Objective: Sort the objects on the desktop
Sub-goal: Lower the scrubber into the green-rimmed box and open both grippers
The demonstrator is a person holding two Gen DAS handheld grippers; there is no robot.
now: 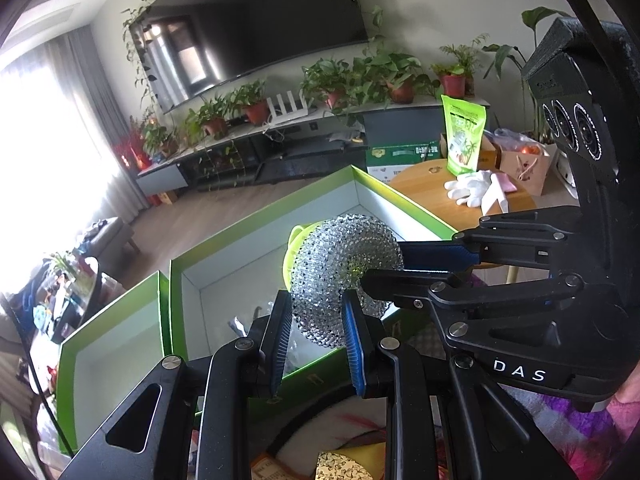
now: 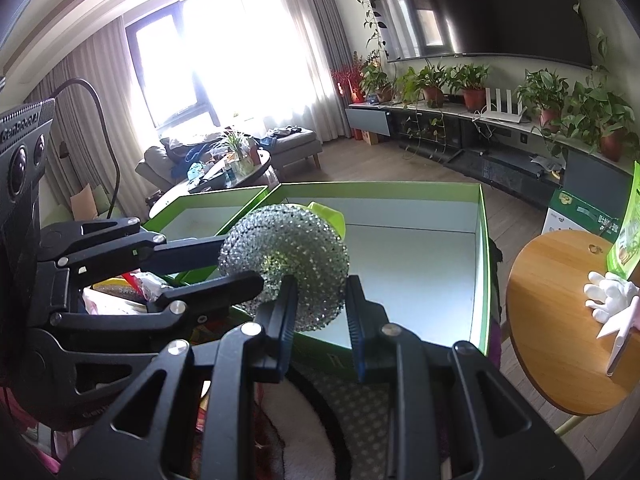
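Note:
A silver mesh scouring ball point(image 1: 344, 252) point(image 2: 280, 240) with a lime-green plastic handle point(image 1: 296, 240) point(image 2: 328, 216) hangs above the near edge of a large open green box with a white inside point(image 1: 280, 204) point(image 2: 380, 190). My left gripper point(image 1: 318, 300) point(image 2: 240, 262) is shut on the ball's lower part, its blue pads pressing both sides. My right gripper point(image 1: 384, 264) point(image 2: 320, 284) comes in from the right in the left wrist view and is also shut on the ball.
A smaller open green box point(image 1: 112, 308) point(image 2: 208, 200) stands left of the large one. At the right, a round wooden table point(image 1: 424, 188) point(image 2: 552, 320) carries a green pouch point(image 1: 464, 140) and white gloves point(image 1: 468, 188). Patterned cloth and loose packets lie below the grippers.

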